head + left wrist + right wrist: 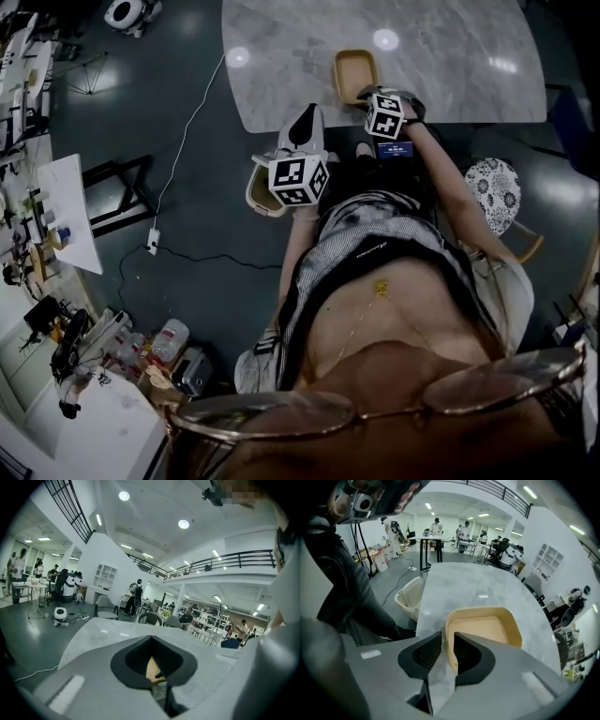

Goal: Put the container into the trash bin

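The shallow tan container (pixel 483 631) is being pinched at its rim by the jaws of the right gripper (pixel 447 639). The jaws of the left gripper (pixel 151 633) are being squeezed shut, and the trash bin (pixel 255 195) is being half hidden under it.

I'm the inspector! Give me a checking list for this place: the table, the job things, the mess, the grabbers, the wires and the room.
Surface: marble table, carries the container.
Job's things: tan container, empty, near the table's edge; cream trash bin on the floor beside the table.
Clutter: bottles and oddments on the floor, away from the table.
Grippers: right gripper closed on the container's near wall; left gripper shut, over the bin.
Cables: white cable and black cable on the floor.
Surroundings: patterned stool.
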A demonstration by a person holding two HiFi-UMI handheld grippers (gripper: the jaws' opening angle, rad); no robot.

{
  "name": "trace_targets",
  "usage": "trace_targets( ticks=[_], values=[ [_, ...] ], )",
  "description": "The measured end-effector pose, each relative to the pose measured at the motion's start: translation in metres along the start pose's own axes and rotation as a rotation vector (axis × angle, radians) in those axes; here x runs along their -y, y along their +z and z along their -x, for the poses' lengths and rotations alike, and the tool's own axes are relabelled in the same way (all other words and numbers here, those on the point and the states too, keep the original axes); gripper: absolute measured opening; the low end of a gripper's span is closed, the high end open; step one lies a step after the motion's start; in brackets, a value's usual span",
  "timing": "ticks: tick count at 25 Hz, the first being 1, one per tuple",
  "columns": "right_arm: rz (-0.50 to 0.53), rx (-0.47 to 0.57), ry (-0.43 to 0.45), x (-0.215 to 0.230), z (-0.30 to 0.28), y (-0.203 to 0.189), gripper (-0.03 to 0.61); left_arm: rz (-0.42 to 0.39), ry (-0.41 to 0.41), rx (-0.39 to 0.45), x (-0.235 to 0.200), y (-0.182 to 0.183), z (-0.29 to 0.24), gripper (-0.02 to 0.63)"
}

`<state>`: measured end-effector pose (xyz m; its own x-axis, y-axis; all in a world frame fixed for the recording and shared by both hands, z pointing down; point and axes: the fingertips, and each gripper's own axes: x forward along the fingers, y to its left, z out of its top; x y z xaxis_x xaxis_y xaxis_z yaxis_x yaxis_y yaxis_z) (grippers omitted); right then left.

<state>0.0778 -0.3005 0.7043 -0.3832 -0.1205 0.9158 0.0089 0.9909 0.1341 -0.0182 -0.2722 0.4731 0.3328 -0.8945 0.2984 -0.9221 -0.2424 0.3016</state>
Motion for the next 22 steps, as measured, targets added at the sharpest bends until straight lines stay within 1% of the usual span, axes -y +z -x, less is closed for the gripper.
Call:
trace_targets(
  ticks=[1,4,7,9,16,22],
  values=[
    [0.018,-0.018,0.003,0.001,-0.006,-0.003,0.104,0.003,0.006,0.001,-0.001,0.000,0.000,0.002],
    [0.072,-0.054,0.007,0.001,-0.018,-0.003,0.052,0.008,0.022,0.003,-0.007,-0.001,0.000,0.002],
    [0.110,-0.068,0.000,0.001,-0.022,-0.001,0.046,0.012,0.029,0.001,-0.012,-0.003,0.003,0.002],
    [0.112,-0.068,-0.001,0.001,-0.021,0.000,0.046,0.013,0.028,-0.003,-0.011,-0.005,0.002,0.002],
    [0.088,-0.019,-0.011,0.010,0.003,0.004,0.043,0.015,0.000,-0.015,-0.002,-0.010,-0.006,0.002],
    [0.088,0.047,-0.010,0.018,0.051,0.016,0.043,0.004,-0.053,-0.047,0.007,-0.015,-0.017,0.002]
  ],
)
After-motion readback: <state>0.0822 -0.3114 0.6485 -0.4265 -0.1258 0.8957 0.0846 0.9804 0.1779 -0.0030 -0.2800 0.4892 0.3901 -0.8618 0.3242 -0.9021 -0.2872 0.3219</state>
